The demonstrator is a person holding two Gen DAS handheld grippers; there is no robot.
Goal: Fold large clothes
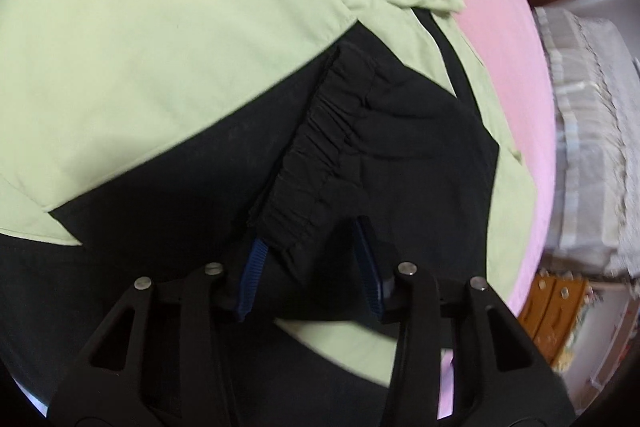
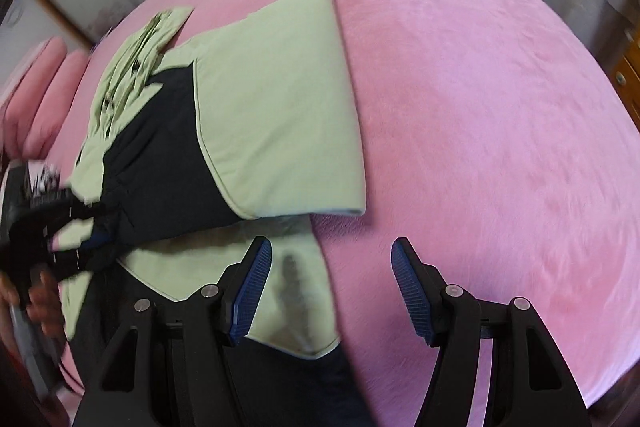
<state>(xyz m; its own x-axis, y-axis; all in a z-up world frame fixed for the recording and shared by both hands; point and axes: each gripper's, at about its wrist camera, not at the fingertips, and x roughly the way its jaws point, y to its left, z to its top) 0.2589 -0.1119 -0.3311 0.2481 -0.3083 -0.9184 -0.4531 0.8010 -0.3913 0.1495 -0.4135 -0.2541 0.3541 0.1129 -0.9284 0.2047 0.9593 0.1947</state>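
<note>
Left wrist view: my left gripper (image 1: 310, 247) has black gathered cuff (image 1: 320, 147) between blue pads (image 1: 252, 267); can't tell if pads pinch it. Green-and-black jacket (image 1: 140, 47) lies on pink bed (image 1: 516, 75).

Right wrist view: my right gripper (image 2: 332, 287) wide apart, holding nothing, over jacket's corner (image 2: 296, 311) and bed.

Pale-green-and-black jacket (image 2: 276, 107) lies partly folded, sleeve crossed over, on pink bedspread (image 2: 480, 107).
</note>
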